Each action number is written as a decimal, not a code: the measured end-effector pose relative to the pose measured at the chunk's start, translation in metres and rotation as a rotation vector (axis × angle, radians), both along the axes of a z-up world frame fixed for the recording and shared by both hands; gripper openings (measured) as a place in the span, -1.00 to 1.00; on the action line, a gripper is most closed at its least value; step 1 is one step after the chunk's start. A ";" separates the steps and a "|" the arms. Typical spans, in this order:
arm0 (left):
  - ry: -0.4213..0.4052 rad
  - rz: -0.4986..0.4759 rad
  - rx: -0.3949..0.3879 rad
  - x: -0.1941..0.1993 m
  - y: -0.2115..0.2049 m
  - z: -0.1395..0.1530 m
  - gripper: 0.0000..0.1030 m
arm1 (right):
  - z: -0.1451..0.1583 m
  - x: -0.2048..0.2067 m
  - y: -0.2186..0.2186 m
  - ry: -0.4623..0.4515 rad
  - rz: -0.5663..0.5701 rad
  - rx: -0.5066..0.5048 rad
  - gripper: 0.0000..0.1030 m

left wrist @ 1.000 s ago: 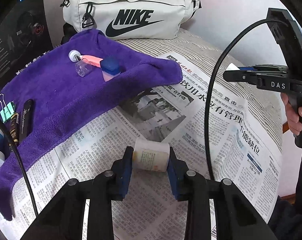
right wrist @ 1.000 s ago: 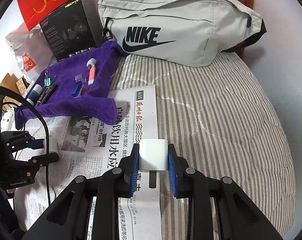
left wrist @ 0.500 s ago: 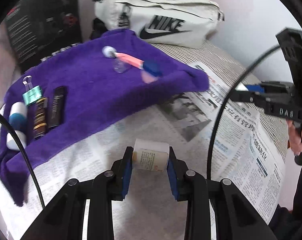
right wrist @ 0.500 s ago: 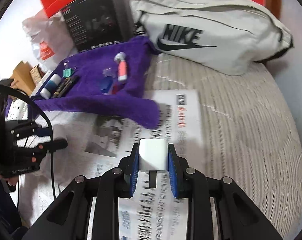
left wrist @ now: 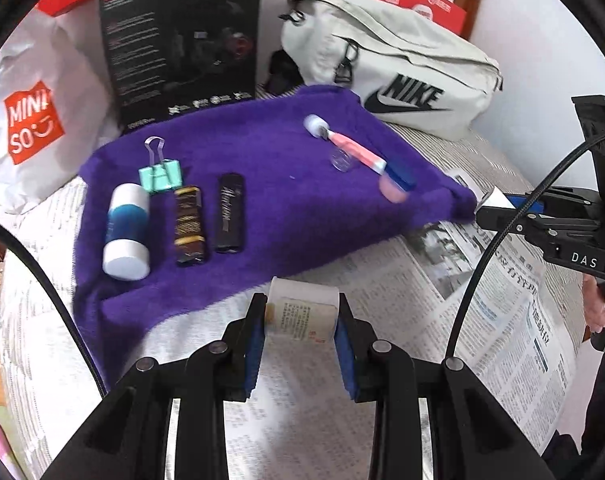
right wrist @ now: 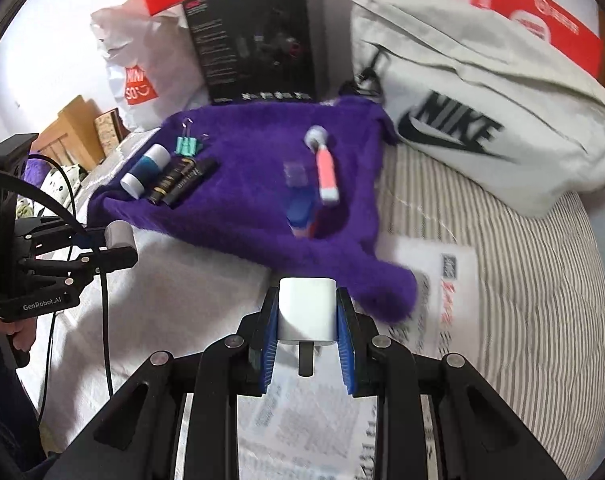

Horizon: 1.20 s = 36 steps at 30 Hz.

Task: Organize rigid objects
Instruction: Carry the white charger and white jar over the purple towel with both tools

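Two items carried in, seven already laid out on the purple towel point(left wrist: 286, 216)

Left to right: a small paper-labelled cylindrical bottle point(left wrist: 301, 313) is clamped in the left gripper point(left wrist: 300, 344), held above the newspaper point(left wrist: 514, 320) at the towel's near edge; a smooth white boxy charger point(right wrist: 306, 314), prong down, is pinched in the right gripper point(right wrist: 307, 344). On the plush pile a blue-and-white tube point(left wrist: 126, 232), a mint binder clip point(left wrist: 160, 174) and two glossy dark sticks point(left wrist: 208, 224) are lined up — both carried pieces are judged not yet placed.
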State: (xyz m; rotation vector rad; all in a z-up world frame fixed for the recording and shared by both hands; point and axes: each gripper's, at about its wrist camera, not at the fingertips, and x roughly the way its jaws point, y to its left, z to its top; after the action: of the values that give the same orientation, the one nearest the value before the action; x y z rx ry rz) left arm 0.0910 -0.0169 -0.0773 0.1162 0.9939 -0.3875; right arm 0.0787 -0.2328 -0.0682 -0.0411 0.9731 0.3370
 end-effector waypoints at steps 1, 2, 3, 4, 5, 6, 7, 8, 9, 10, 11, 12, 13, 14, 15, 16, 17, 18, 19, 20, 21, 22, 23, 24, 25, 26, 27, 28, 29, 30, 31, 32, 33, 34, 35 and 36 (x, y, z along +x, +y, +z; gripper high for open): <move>-0.004 0.008 0.002 0.002 0.003 0.002 -0.41 | 0.002 0.005 0.003 -0.003 0.011 0.005 -0.49; -0.006 0.015 0.003 0.004 0.007 0.004 -0.40 | 0.004 0.008 0.006 -0.003 0.020 0.010 -0.49; -0.010 0.023 0.003 0.007 0.010 0.006 -0.40 | 0.005 0.013 0.010 -0.004 0.029 0.012 -0.49; -0.014 0.031 0.004 0.008 0.013 0.008 -0.40 | 0.007 0.016 0.013 -0.008 0.035 0.009 -0.49; -0.016 0.038 0.002 0.010 0.016 0.010 -0.41 | 0.009 0.021 0.017 -0.015 0.043 0.003 -0.49; -0.018 0.044 0.002 0.012 0.020 0.012 -0.41 | 0.010 0.025 0.022 -0.019 0.049 0.001 -0.49; -0.021 0.051 0.004 0.014 0.022 0.013 -0.41 | 0.010 0.031 0.026 -0.019 0.054 0.000 -0.49; -0.022 0.059 0.005 0.016 0.026 0.014 -0.40 | 0.011 0.036 0.030 -0.020 0.062 0.000 -0.49; -0.021 0.065 0.005 0.018 0.029 0.014 -0.40 | 0.011 0.041 0.034 -0.021 0.070 0.000 -0.49; -0.022 0.070 0.005 0.019 0.032 0.015 -0.41 | 0.011 0.044 0.037 -0.020 0.073 0.000 -0.49; -0.022 0.077 0.005 0.022 0.035 0.015 -0.41 | 0.010 0.049 0.041 -0.018 0.076 -0.002 -0.49; -0.023 0.082 0.004 0.023 0.037 0.015 -0.41 | 0.009 0.054 0.046 -0.015 0.083 -0.001 -0.49; -0.023 0.089 0.001 0.024 0.040 0.015 -0.41 | 0.007 0.057 0.048 -0.011 0.087 0.001 -0.49; -0.022 0.095 -0.003 0.025 0.042 0.015 -0.41 | 0.005 0.062 0.052 -0.003 0.091 -0.003 -0.49; -0.021 0.099 -0.007 0.026 0.045 0.015 -0.41 | 0.002 0.068 0.057 0.002 0.090 -0.013 -0.49; -0.021 0.103 -0.008 0.027 0.046 0.015 -0.41 | 0.000 0.071 0.060 0.003 0.093 -0.017 -0.49; -0.021 0.109 -0.010 0.028 0.049 0.015 -0.41 | -0.003 0.075 0.064 0.011 0.099 -0.021 -0.49; -0.020 0.112 -0.011 0.028 0.050 0.014 -0.41 | -0.006 0.077 0.066 0.019 0.101 -0.022 -0.49; -0.021 0.116 -0.013 0.028 0.051 0.014 -0.41 | -0.009 0.082 0.069 0.024 0.103 -0.025 -0.49; -0.020 0.118 -0.016 0.029 0.053 0.014 -0.41 | -0.011 0.084 0.071 0.028 0.107 -0.028 -0.49; -0.020 0.122 -0.018 0.029 0.055 0.014 -0.41 | -0.014 0.087 0.074 0.033 0.112 -0.033 -0.49; -0.020 0.124 -0.020 0.030 0.056 0.014 -0.40 | -0.016 0.088 0.076 0.038 0.115 -0.036 -0.49; -0.019 0.125 -0.022 0.030 0.057 0.013 -0.40 | -0.019 0.090 0.079 0.043 0.118 -0.040 -0.49; -0.018 0.126 -0.022 0.031 0.058 0.013 -0.41 | -0.021 0.092 0.081 0.049 0.121 -0.045 -0.49; -0.017 0.128 -0.022 0.032 0.059 0.013 -0.41 | -0.024 0.094 0.083 0.054 0.122 -0.053 -0.49; -0.015 0.128 -0.022 0.033 0.060 0.012 -0.41 | -0.027 0.097 0.085 0.056 0.123 -0.069 -0.49; -0.014 0.129 -0.023 0.033 0.061 0.012 -0.41 | -0.029 0.098 0.087 0.058 0.127 -0.079 -0.49; -0.014 0.130 -0.025 0.034 0.061 0.012 -0.41 | -0.031 0.100 0.089 0.062 0.132 -0.085 -0.49; -0.014 0.130 -0.028 0.034 0.062 0.011 -0.41 | -0.032 0.101 0.090 0.065 0.136 -0.089 -0.49; -0.014 0.129 -0.030 0.034 0.062 0.011 -0.41 | -0.034 0.102 0.092 0.069 0.139 -0.096 -0.49; -0.015 0.128 -0.031 0.035 0.063 0.011 -0.40 | -0.036 0.103 0.093 0.071 0.141 -0.102 -0.49; -0.015 0.129 -0.034 0.035 0.064 0.011 -0.40 | -0.038 0.104 0.095 0.074 0.142 -0.107 -0.49; -0.014 0.130 -0.036 0.035 0.065 0.011 -0.41 | -0.040 0.105 0.096 0.078 0.143 -0.114 -0.49; -0.014 0.131 -0.037 0.036 0.065 0.011 -0.41 | -0.042 0.106 0.097 0.080 0.143 -0.117 -0.49; -0.015 0.130 -0.039 0.036 0.066 0.010 -0.41 | -0.043 0.107 0.098 0.082 0.143 -0.124 -0.49; -0.015 0.128 -0.041 0.036 0.066 0.010 -0.41 | -0.045 0.107 0.098 0.083 0.145 -0.126 -0.49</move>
State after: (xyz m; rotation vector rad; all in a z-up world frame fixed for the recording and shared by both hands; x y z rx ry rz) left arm 0.1269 0.0496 -0.0669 0.0183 0.9722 -0.2888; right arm 0.1858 -0.1347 -0.1128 -0.2148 1.0758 0.4124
